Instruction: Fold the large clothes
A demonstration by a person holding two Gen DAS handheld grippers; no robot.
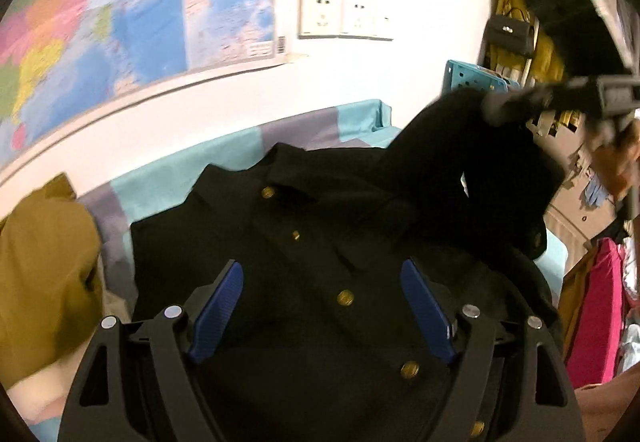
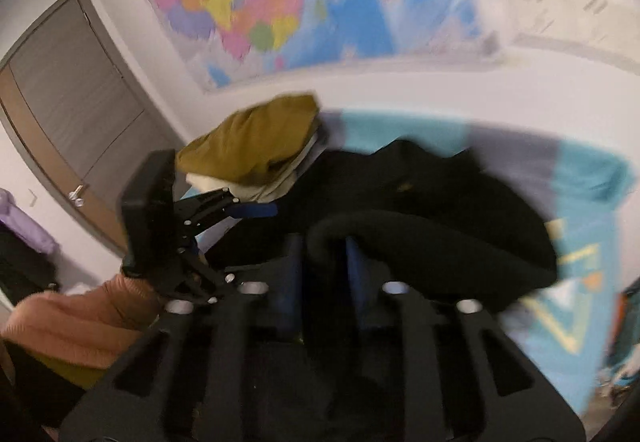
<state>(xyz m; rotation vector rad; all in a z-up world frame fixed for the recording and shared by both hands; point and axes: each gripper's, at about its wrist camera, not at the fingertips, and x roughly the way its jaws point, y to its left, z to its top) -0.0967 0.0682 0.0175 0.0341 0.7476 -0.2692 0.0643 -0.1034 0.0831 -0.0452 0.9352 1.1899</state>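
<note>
Right up close in the right wrist view, the right gripper (image 2: 322,262) has a fold of the black jacket's (image 1: 304,254) sleeve (image 2: 420,242) between its blue pads, lifted so it can swing over the body, I'd guess. The left gripper (image 1: 320,306) hangs wide and empty over the buttoned front. Jacket's spread on the teal bedsheet (image 1: 160,182); mustard pile (image 1: 44,266) sits lower left, map (image 1: 132,10) behind.

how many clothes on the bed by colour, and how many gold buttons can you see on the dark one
Black jacket: 1
Mustard garment: 1
Pale garment under the mustard one: 1
Gold buttons showing in the left wrist view: 5
Total: 3 garments, 5 buttons
</note>
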